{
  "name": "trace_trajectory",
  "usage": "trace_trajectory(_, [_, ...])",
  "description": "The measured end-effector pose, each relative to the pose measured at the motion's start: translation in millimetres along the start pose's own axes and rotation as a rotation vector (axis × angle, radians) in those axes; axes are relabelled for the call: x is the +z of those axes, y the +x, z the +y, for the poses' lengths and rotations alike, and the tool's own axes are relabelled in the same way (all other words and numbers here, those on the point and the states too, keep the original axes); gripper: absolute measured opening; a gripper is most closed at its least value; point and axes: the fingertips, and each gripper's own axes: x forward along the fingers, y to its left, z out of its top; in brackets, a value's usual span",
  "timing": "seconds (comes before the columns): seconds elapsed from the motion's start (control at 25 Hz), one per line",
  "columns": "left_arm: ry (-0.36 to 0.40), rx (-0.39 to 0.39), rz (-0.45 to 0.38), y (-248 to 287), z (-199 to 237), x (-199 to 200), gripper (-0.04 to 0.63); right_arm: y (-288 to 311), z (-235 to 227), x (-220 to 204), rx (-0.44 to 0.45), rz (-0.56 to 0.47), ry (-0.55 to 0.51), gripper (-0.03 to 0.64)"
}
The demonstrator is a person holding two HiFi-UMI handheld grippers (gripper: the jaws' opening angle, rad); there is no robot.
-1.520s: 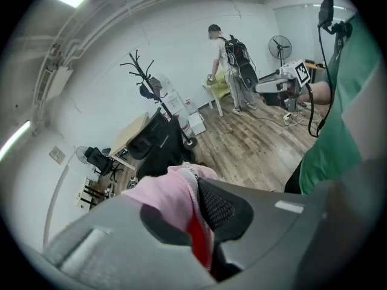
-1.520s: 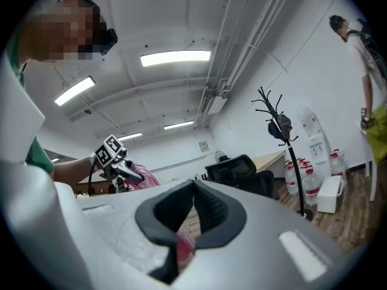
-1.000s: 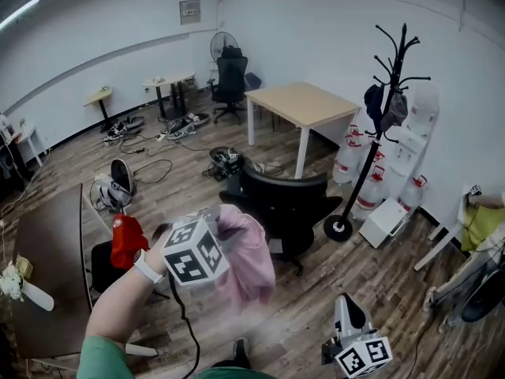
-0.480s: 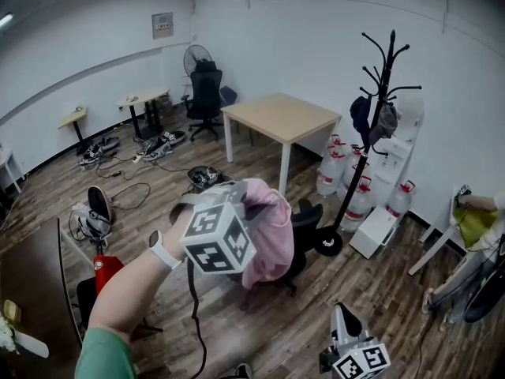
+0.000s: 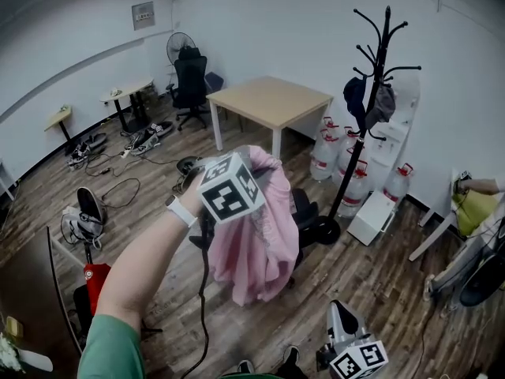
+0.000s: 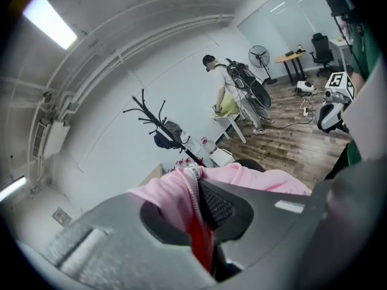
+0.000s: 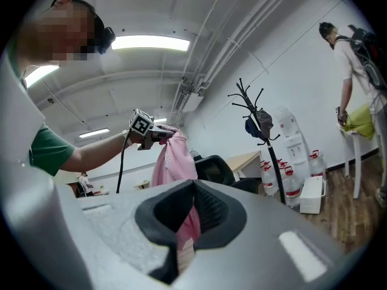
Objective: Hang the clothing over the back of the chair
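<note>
A pink garment (image 5: 254, 239) hangs from my left gripper (image 5: 251, 163), which is held up at arm's length with its marker cube toward me. The cloth covers most of the black office chair (image 5: 306, 210) behind it. In the left gripper view the jaws of the left gripper (image 6: 196, 177) are shut on a fold of the pink garment (image 6: 172, 201), with the chair back (image 6: 249, 162) just beyond. My right gripper (image 5: 339, 313) is low at the bottom right, shut and holding nothing. In the right gripper view, the right gripper (image 7: 193, 186) faces the hanging garment (image 7: 171, 159) and the chair (image 7: 213, 169).
A black coat stand (image 5: 371, 93) with hats stands right of the chair, water bottles (image 5: 327, 152) at its foot. A wooden table (image 5: 272, 101) is behind. A person (image 6: 233, 95) stands far off. A red object (image 5: 95, 279) and cables lie at the left.
My left gripper has lifted the pink garment and carried it up and right in the view. The cloth now hangs longer, in front of the chair. The right gripper stays at the bottom right.
</note>
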Motion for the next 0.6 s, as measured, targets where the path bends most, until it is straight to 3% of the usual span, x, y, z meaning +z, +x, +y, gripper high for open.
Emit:
trace_trajectory(0.32, [-0.099,-0.144,0.199,87.8,-11.5,-70.7,0.026,48.4,-41.6,11.1,0.076,0.052,0.019,0.003])
trace_trajectory(0.6, [-0.065,-0.355,0.351,135.8,-79.2,-119.2,0.029,67.0,-63.3,0.5,0.127,0.095,0.055,0.003])
